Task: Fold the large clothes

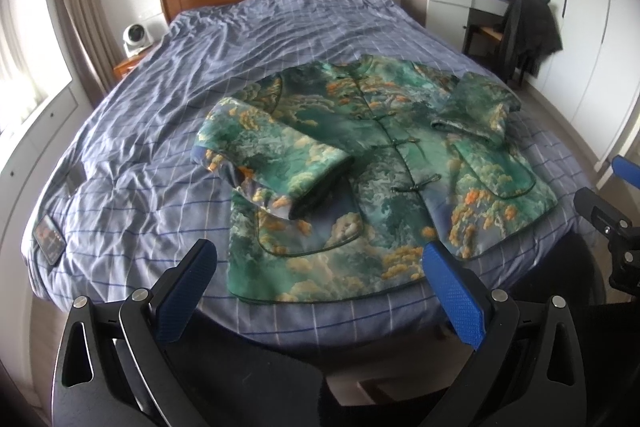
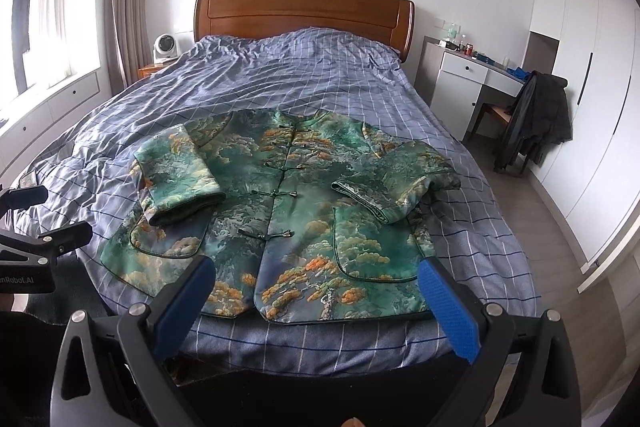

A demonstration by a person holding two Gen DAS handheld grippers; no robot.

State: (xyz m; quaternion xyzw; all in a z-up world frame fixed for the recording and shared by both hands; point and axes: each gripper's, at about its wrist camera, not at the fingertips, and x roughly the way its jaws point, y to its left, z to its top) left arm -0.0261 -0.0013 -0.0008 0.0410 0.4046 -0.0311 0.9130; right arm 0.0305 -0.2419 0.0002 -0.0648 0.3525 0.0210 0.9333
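One green jacket (image 2: 280, 211) flat on one bed (image 2: 280, 75), two sleeves folded inward; left gripper (image 1: 320, 267) and right gripper (image 2: 316, 279) both wide open, empty

Your left tongs (image 1: 320, 261) and right tongs (image 2: 316, 277) match: black angular frames with silver round screws, blue dimpled pads (image 2: 448, 311) on each finger, white lettering on the left body.

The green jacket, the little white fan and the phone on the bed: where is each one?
green jacket (image 2: 280, 223): right wrist view, front panel beside the knot buttons.
white fan (image 2: 163, 47): right wrist view, its round face.
phone (image 1: 49, 239): left wrist view, its lit screen.
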